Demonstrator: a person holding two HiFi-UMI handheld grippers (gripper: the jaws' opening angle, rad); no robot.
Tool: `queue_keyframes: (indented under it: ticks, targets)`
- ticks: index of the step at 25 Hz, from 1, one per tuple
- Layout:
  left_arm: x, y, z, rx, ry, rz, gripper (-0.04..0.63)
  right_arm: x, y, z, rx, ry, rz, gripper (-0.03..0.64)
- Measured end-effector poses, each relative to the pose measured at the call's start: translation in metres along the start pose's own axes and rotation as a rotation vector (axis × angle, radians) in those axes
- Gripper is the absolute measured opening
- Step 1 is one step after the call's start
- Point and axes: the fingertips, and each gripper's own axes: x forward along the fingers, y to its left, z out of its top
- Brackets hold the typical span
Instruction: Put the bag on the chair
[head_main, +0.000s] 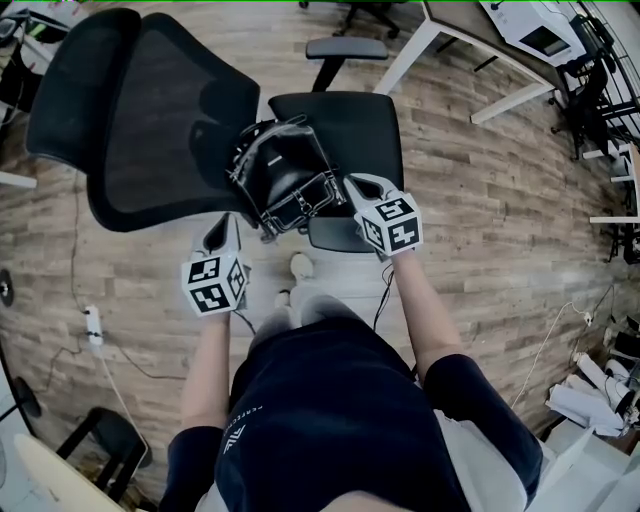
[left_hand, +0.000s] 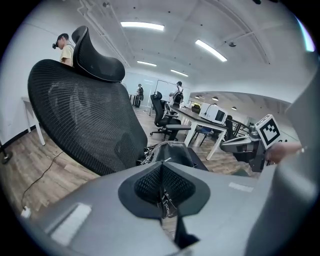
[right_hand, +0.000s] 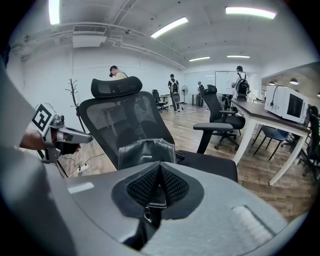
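Placement step: the black leather bag (head_main: 290, 175) appears seated on the black mesh office chair (head_main: 372, 125). Left claw (head_main: 222, 230) and right claw (head_main: 356, 185) each pinch its metal chain strap (left_hand: 166, 202). Next: release both and withdraw.

Dark navy short-sleeved shirt (head_main: 340, 420) with small white print, grey plastic left gripper (head_main: 222, 232) and right gripper (head_main: 358, 186), each with black-and-white marker cube (head_main: 215, 283), black ribbed pads (left_hand: 147, 182)
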Motion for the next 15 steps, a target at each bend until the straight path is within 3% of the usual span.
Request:
queue_keyframes:
  ticks: [15]
  targets:
    - [0.0042,0.0006,0.0013,-0.049,0.003,-0.006,0.015,0.0077,-0.0038,0.0033,-0.005,0.009,0.019,0.002]
